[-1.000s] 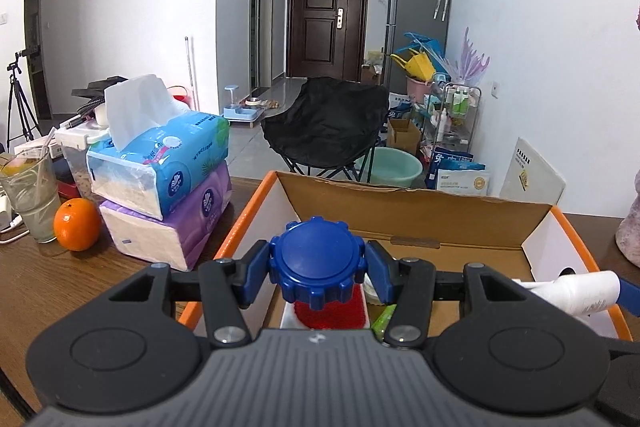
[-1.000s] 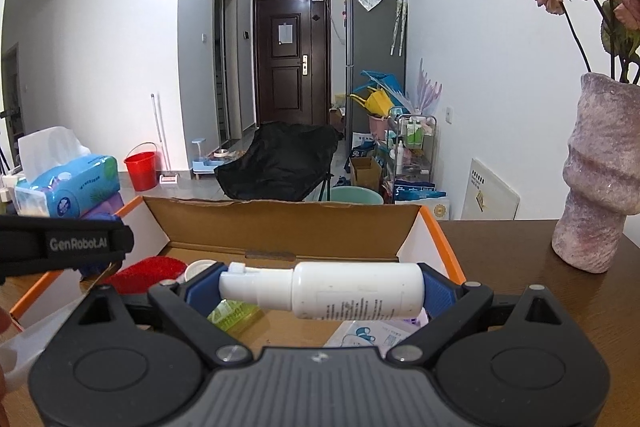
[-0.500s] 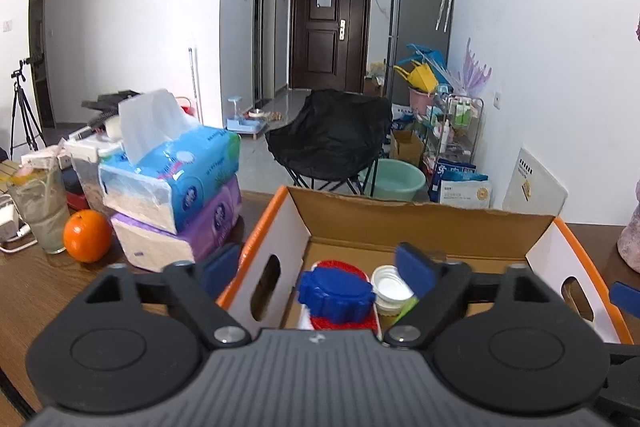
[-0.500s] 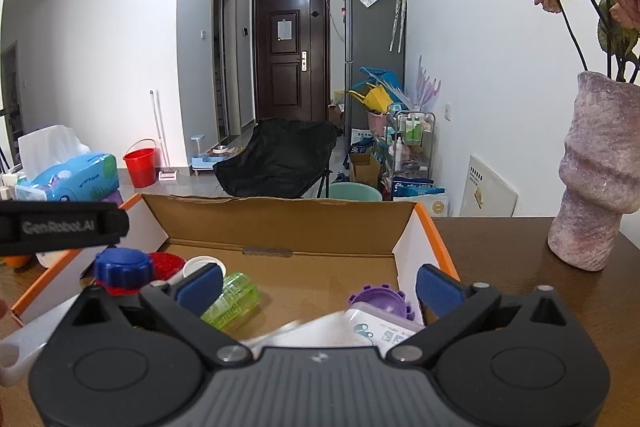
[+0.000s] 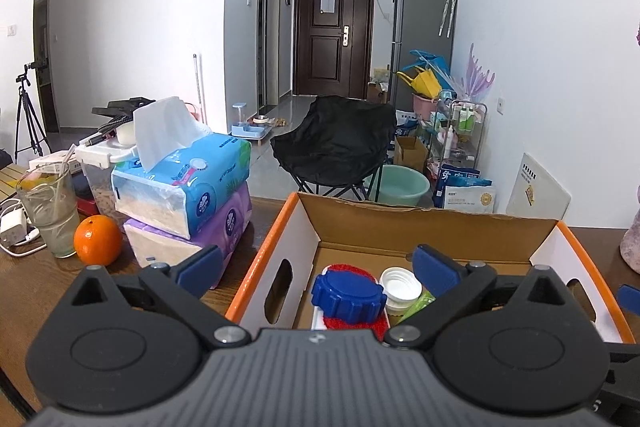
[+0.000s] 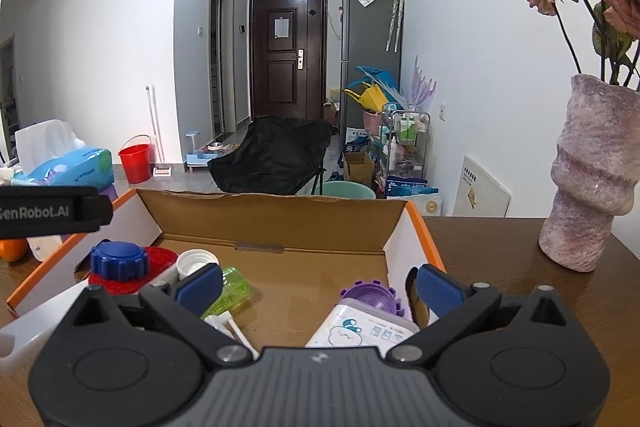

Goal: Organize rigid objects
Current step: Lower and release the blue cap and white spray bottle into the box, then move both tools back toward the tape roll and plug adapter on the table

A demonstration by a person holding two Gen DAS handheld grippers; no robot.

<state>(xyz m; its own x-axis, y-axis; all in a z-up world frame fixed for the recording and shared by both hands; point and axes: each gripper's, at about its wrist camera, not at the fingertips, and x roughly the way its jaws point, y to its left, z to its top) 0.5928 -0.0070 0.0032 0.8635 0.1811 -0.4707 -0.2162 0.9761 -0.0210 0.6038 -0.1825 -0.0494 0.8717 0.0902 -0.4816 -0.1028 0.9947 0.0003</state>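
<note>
Orange-edged cardboard box (image 6: pixel 416 227) on brown wooden surface (image 6: pixel 500 267): contains blue ridged plastic cap (image 5: pixel 347 295), white cap (image 5: pixel 400 281), green bottle (image 6: pixel 230 289), purple-lidded container (image 6: pixel 370 311). Left tool (image 5: pixel 316 267) jaws opening, nothing between; right tool (image 6: pixel 312 285) spread, empty. Sorting apparently near done.

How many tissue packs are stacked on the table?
2: a blue tissue pack lying on a purple tissue pack, left of the cardboard box. Others may be hidden behind.
</note>
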